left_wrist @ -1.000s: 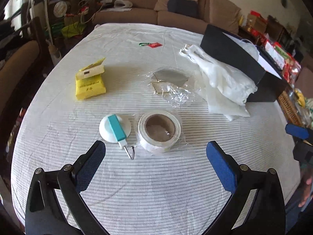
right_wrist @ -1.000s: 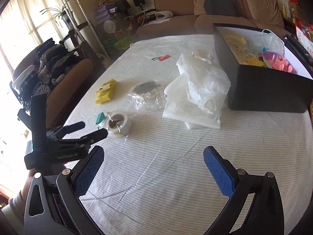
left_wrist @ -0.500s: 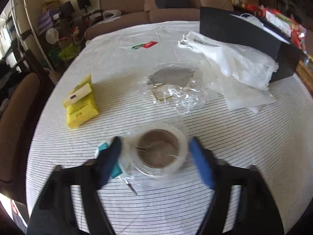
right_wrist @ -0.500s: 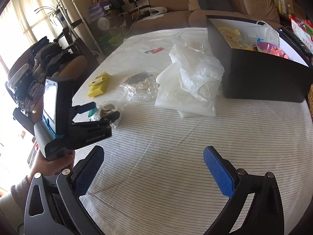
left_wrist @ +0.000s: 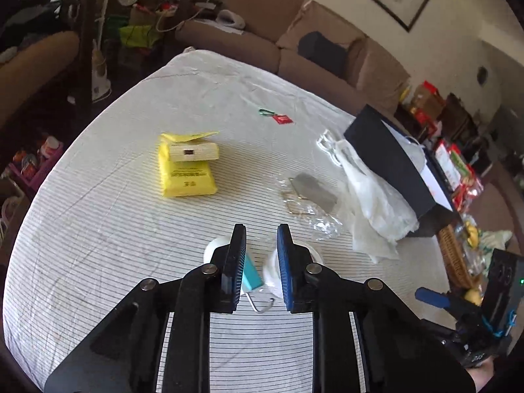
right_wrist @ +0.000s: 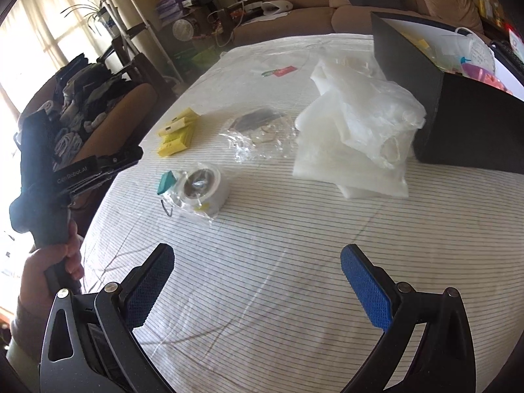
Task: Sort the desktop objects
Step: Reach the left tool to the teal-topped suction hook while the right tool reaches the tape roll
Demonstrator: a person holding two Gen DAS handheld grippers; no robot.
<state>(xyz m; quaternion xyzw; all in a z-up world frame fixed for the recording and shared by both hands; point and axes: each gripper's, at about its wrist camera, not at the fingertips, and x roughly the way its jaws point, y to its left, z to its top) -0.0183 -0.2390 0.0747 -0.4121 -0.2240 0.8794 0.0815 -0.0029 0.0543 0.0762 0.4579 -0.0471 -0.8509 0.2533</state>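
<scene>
My left gripper (left_wrist: 261,232) has just been closing. Half a second ago its jaws straddled the tape roll (right_wrist: 204,186); now they stand nearly together with a thin gap, and nothing is clamped between them. The right wrist view shows that gripper apart from the roll, off the worktop's (right_wrist: 294,262) left edge, held in a hand (right_wrist: 49,268). The roll, in clear wrap, still lies near that left edge, touching the teal hook (right_wrist: 165,181). By my reading the grab came away empty, so nothing has been sorted and I need a fresh approach.

My right gripper (right_wrist: 257,252) hovers wide open and empty above the near edge. The black box (right_wrist: 458,121), likely the destination, sits at the far right corner.

From the left wrist, the right finger hides most of the roll. The box is cut off by the frame, its contents only partly seen. I cannot identify what the crinkled clear packet (right_wrist: 258,131) at mid-worktop holds.
</scene>
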